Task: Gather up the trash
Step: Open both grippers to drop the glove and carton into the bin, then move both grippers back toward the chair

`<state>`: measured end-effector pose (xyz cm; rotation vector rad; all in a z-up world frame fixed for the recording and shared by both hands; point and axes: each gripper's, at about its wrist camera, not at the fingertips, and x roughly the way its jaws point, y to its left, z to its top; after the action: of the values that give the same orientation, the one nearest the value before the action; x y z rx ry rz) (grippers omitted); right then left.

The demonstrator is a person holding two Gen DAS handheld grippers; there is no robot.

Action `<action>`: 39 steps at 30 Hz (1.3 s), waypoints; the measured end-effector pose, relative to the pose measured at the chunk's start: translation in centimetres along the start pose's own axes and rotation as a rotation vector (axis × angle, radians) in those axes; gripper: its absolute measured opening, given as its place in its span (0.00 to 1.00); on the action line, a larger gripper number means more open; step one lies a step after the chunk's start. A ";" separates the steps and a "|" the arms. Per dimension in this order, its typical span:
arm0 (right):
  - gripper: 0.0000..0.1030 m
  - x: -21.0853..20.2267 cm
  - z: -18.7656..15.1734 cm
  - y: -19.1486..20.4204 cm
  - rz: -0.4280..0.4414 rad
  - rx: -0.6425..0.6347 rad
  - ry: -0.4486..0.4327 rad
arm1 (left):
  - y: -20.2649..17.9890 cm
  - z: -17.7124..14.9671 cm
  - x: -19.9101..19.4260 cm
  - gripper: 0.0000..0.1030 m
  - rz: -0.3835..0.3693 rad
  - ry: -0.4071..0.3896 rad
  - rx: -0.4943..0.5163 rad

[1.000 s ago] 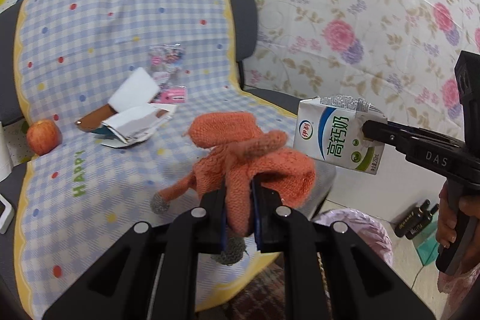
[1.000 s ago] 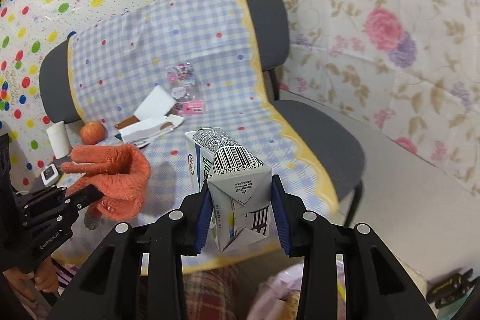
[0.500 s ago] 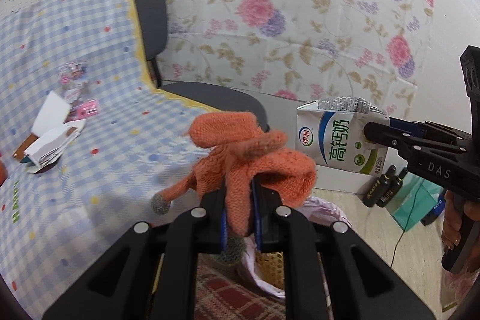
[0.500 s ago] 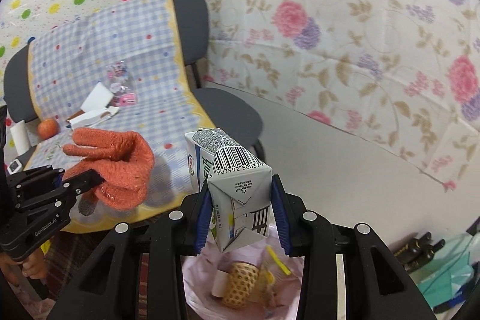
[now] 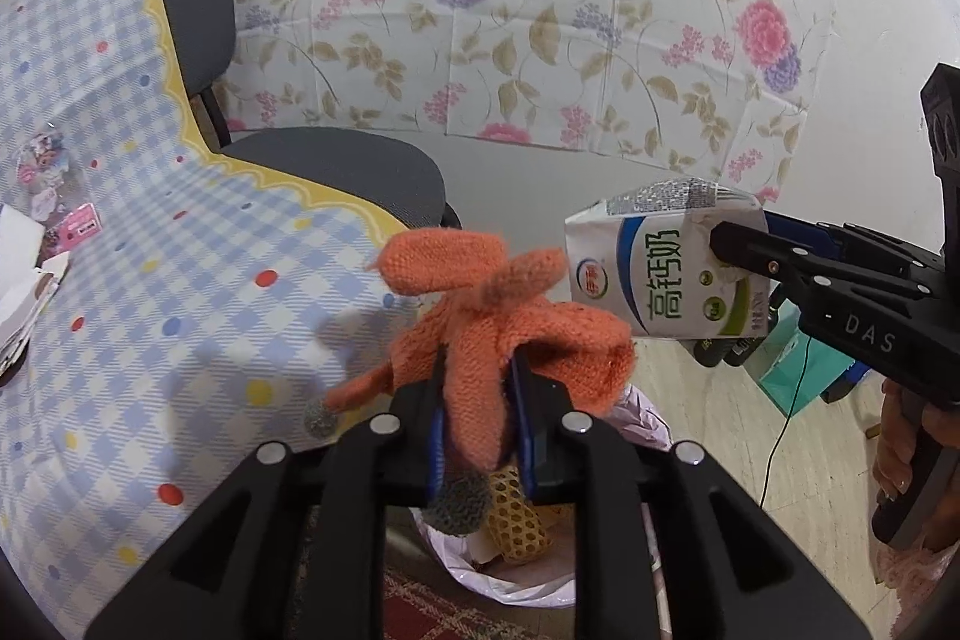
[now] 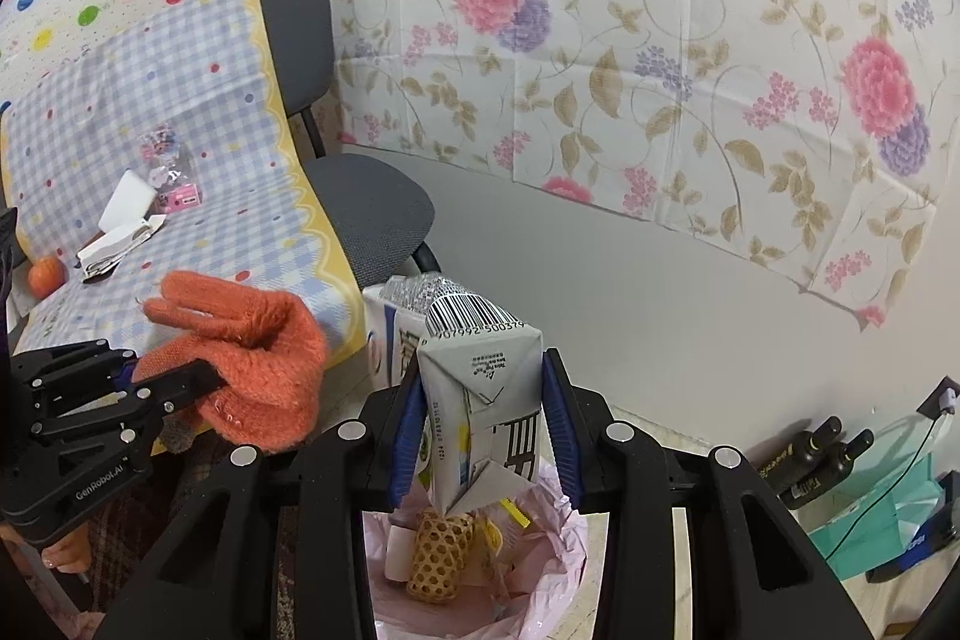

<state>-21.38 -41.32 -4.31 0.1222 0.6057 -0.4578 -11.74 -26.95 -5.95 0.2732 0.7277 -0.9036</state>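
Both grippers shifted over bin, glove, carton

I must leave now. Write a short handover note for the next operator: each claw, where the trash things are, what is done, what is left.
Left claw: its jaws are opening, with the orange glove between the pads, above the bin edge.
Right claw: shut on the milk carton, directly over the pink-lined trash bin.
Done: both items carried to the bin; a yellow mesh sleeve and some scraps already lie inside.
Left: drop the glove and the carton. On the checked cloth remain torn white packaging, a small clear wrapper and an orange fruit.
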 end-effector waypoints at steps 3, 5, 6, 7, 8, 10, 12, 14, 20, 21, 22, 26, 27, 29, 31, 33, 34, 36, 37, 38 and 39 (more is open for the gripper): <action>0.39 0.8 -0.1 -0.3 0.014 0.016 0.018 | -0.1 0.1 0.7 0.36 -0.006 0.014 -0.006; 0.47 1.2 -0.3 -0.3 0.017 0.016 0.028 | -0.2 0.2 0.9 0.51 -0.010 0.019 -0.005; 0.52 1.2 -0.3 -0.4 0.018 0.017 0.028 | -0.2 0.3 0.9 0.52 -0.008 0.018 -0.005; 0.55 1.2 -0.3 -0.3 0.018 0.017 0.027 | -0.3 0.3 1.0 0.53 -0.006 0.019 -0.005; 0.55 1.2 -0.3 -0.3 0.018 0.016 0.028 | -0.3 0.3 1.0 0.54 -0.006 0.021 -0.007; 0.55 1.1 -0.3 -0.4 0.019 0.020 0.024 | -0.2 0.3 0.8 0.54 -0.003 0.016 -0.014; 0.55 0.9 -0.2 -0.4 0.019 0.023 0.017 | 0.0 0.3 0.2 0.54 0.003 -0.005 -0.017; 0.55 0.4 0.0 -0.3 0.014 0.027 0.002 | 0.2 0.3 -0.5 0.54 0.023 -0.032 -0.014; 0.55 -0.8 0.6 0.2 0.015 0.038 -0.033 | 1.4 0.3 -3.3 0.57 0.077 -0.103 -0.050; 0.55 -0.9 0.6 0.3 0.016 0.037 -0.036 | 1.8 0.2 -4.1 0.58 0.094 -0.123 -0.056; 0.55 -1.0 0.7 0.6 0.018 0.035 -0.035 | 2.0 0.2 -4.5 0.59 0.103 -0.133 -0.060; 0.55 -0.6 0.9 1.7 0.046 0.025 -0.023 | 3.7 0.0 -6.6 0.60 0.148 -0.172 -0.090; 0.55 -0.5 1.0 2.2 0.054 0.021 -0.020 | 4.2 -0.1 -7.1 0.61 0.159 -0.179 -0.099; 0.56 -0.2 1.2 3.2 0.073 0.006 -0.015 | 5.0 -0.4 -7.7 0.62 0.181 -0.188 -0.115; 0.56 0.1 1.6 4.5 0.095 -0.018 -0.012 | 6.0 -0.7 -8.3 0.62 0.211 -0.197 -0.129; 0.57 0.5 2.2 6.2 0.115 -0.049 -0.015 | 7.2 -1.0 -8.9 0.63 0.257 -0.208 -0.141; 0.57 0.6 2.5 6.9 0.126 -0.061 -0.017 | 7.7 -1.2 -9.3 0.63 0.276 -0.213 -0.144; 0.58 1.0 3.0 8.2 0.147 -0.077 -0.022 | 8.8 -1.7 -10.0 0.63 0.320 -0.223 -0.154; 0.58 1.3 3.4 9.1 0.161 -0.090 -0.025 | 9.4 -1.8 -10.3 0.63 0.336 -0.226 -0.161; 0.58 1.5 3.7 9.9 0.172 -0.099 -0.027 | 10.1 -2.0 -10.6 0.63 0.351 -0.229 -0.169; 0.58 1.8 4.1 11.0 0.188 -0.112 -0.031 | 11.0 -2.3 -11.1 0.64 0.373 -0.234 -0.183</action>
<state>-13.00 -33.18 -2.26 0.0641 0.5824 -0.2427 -8.54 -12.36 -0.96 0.1308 0.5156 -0.4998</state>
